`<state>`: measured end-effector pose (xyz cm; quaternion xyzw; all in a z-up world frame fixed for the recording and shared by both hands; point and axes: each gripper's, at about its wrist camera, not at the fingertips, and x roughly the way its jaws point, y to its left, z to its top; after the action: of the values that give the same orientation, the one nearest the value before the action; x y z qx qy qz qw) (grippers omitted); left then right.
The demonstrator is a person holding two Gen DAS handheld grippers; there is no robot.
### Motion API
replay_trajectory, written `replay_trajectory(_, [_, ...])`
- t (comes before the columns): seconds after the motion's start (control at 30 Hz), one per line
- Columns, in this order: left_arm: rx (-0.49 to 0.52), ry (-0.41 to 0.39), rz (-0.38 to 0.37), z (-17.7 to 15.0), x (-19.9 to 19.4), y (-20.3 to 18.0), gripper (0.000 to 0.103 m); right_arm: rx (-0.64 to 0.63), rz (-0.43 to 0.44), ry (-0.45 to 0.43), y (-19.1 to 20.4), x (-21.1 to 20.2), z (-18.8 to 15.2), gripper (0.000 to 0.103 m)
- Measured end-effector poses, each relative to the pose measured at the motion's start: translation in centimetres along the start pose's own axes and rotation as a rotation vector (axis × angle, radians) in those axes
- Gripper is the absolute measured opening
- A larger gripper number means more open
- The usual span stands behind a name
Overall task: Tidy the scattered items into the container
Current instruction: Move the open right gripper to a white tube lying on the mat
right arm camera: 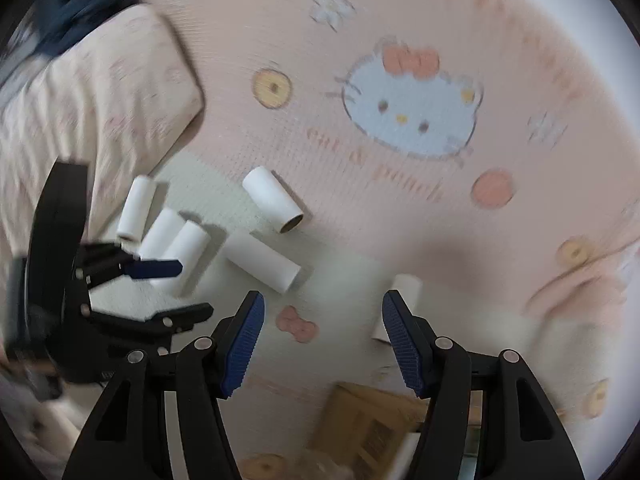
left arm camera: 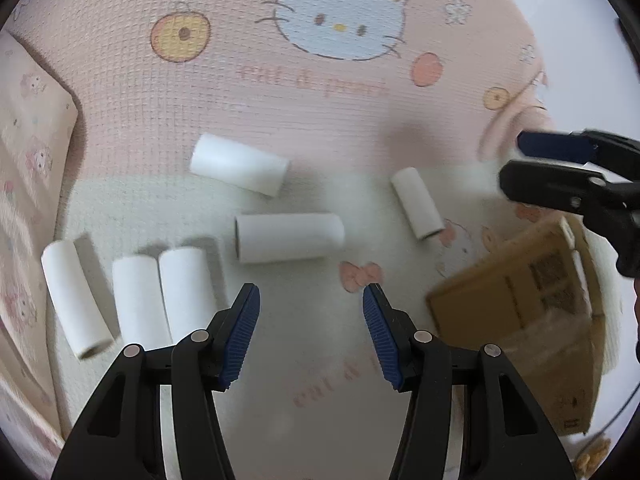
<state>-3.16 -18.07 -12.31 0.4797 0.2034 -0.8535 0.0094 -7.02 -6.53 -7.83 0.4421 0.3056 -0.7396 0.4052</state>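
Six white paper rolls lie loose on a pink cartoon-print blanket (left arm camera: 360, 120), all ahead of the left gripper (left arm camera: 311, 334), whose blue-padded jaws stand wide with nothing between them. Nearest, just beyond its left jaw, a pair of rolls (left arm camera: 160, 296) lies side by side and touching; a third roll (left arm camera: 74, 298) lies further left, apart from them. Straight ahead sits a middle roll (left arm camera: 288, 237), a far roll (left arm camera: 240, 164) beyond it, and a small roll (left arm camera: 417, 202) off to the right. The cardboard box (left arm camera: 516, 304) stands to the right of the left gripper, close to its right jaw.

Above the box in that view, the right gripper (left arm camera: 516, 164) reaches in from the right edge, blurred, its jaws also spread wide and empty. Its own camera shows the small roll (right arm camera: 402, 300) just ahead, partly hidden behind its right jaw, and the box (right arm camera: 368, 424) below between its jaws. Only this view shows a pale pillow (right arm camera: 100, 92) at far left and the open brown end of the far roll (right arm camera: 274, 199). The left gripper (right arm camera: 176, 280) crosses in front of the roll pair there.
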Motion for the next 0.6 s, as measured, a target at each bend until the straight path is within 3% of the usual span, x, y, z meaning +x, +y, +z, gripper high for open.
replay_trajectory(0.1, [0.000, 0.011, 0.003, 1.2, 0.9, 0.8, 0.058, 0.104, 0.110, 0.099, -1.6, 3.2, 1.6, 0.059])
replay_trajectory(0.37, [-0.052, 0.057, 0.007, 2.9, 4.2, 3.0, 0.054, 0.272, 0.251, 0.335, -2.7, 11.3, 2.2, 0.059])
replay_trajectory(0.6, [-0.087, 0.081, -0.001, 3.9, 6.2, 4.0, 0.044, 0.445, 0.341, 0.428, -3.0, 15.5, 1.5, 0.059])
